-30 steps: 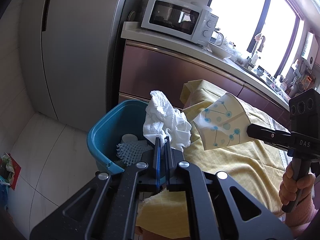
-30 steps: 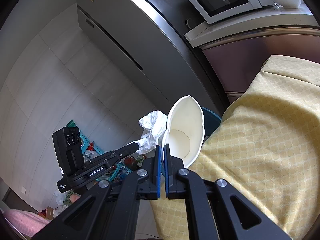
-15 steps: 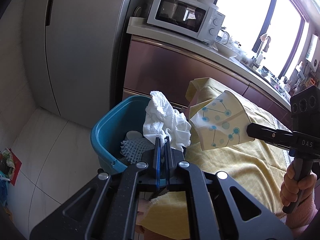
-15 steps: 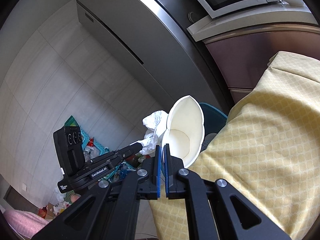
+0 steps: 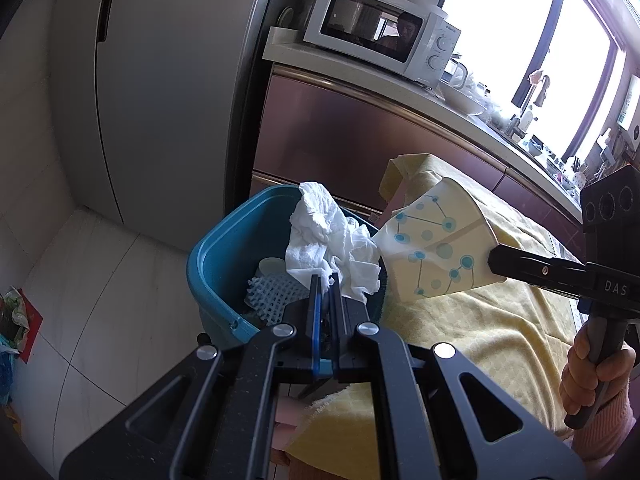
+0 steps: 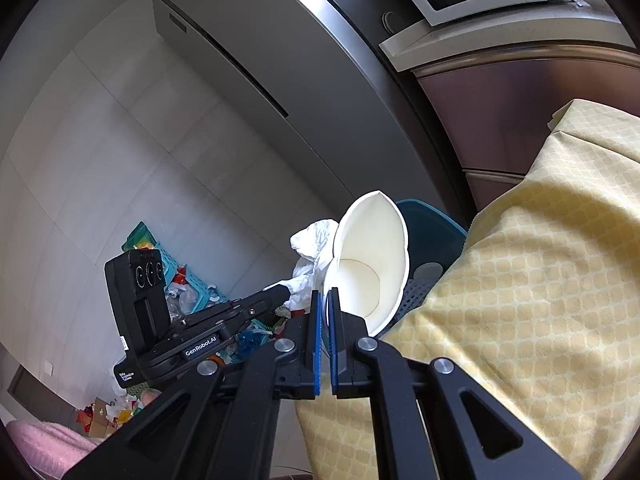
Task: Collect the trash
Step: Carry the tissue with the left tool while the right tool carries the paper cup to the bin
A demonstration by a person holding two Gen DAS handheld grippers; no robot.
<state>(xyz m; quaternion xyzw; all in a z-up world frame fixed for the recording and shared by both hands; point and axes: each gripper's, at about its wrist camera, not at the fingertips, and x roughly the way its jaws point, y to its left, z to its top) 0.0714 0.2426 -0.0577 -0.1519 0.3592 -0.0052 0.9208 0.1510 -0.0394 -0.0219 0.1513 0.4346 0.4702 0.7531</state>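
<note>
While both hands are raised at the table's end, two tools are in view, each clamped on one item: the left tool (image 5: 325, 286) has its jaws closed on one crumpled white tissue (image 5: 330, 242), and the right tool (image 6: 325, 300) has its jaws closed on the rim of one squashed paper cup (image 6: 370, 264), white inside and printed with blue dots and lines outside (image 5: 434, 246). One teal bin (image 5: 218, 264) stands on the floor against the near end corner of the table (image 5: 480, 320); the tissue hangs directly over its opening, and the cup is held just beside the tissue, over the table's end edge next to the bin. Inside the bin lie one white foam net sleeve (image 5: 272, 292) and one small white round object (image 5: 270, 266) that cannot be identified. One hand (image 5: 592, 368) grips the handle of the right tool. The table is covered by one yellow patterned cloth (image 6: 540, 280) that drapes over its edges. The room is a kitchen: one grey refrigerator (image 5: 160, 80) stands beside a brown cabinet run whose worktop carries one white microwave (image 5: 384, 28), with bright windows (image 5: 520, 20) behind. The floor is pale tile (image 5: 100, 300), and a teal basket of mixed clutter (image 6: 192, 284) sits on it well apart from the bin.
</note>
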